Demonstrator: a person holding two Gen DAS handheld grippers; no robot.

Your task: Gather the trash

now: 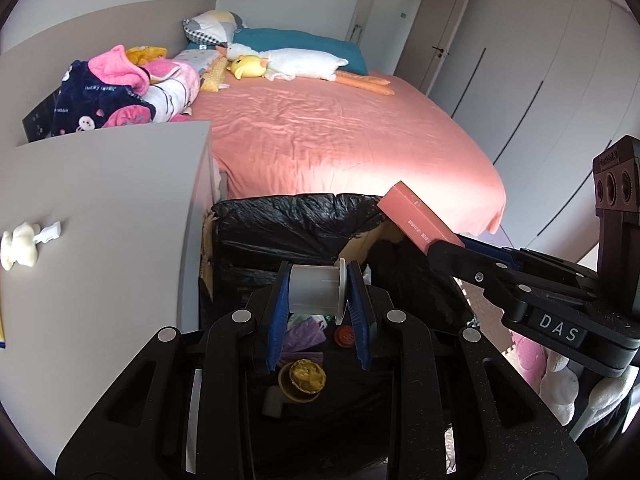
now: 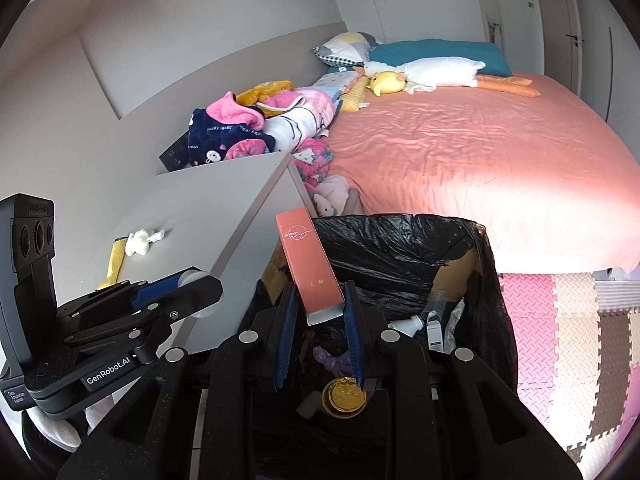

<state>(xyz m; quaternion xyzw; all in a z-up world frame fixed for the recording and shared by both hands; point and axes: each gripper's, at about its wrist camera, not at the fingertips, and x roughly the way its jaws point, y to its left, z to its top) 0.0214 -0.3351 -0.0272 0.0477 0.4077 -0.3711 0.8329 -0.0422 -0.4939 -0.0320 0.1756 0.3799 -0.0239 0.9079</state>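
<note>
My left gripper [image 1: 319,280] is shut on a white plastic cup [image 1: 314,290] that lies sideways between its blue pads, above the open trash bin [image 1: 296,216] lined with a black bag. My right gripper [image 2: 320,292] is shut on the lower end of a long salmon-pink box [image 2: 308,256], which stands tilted over the bin [image 2: 400,232]. The left wrist view shows that box [image 1: 416,216] at the bin's right rim, in the right gripper [image 1: 434,248]. The left gripper [image 2: 188,280] appears at the left of the right wrist view. A yellow round tub [image 2: 344,394] and several wrappers lie inside the bin.
A grey cabinet top [image 1: 100,200] left of the bin carries a small white toy [image 1: 18,244]. Behind the bin is a bed with a pink sheet [image 1: 340,132], a pile of clothes [image 1: 120,92] and plush toys. Foam floor mats [image 2: 560,320] lie to the right.
</note>
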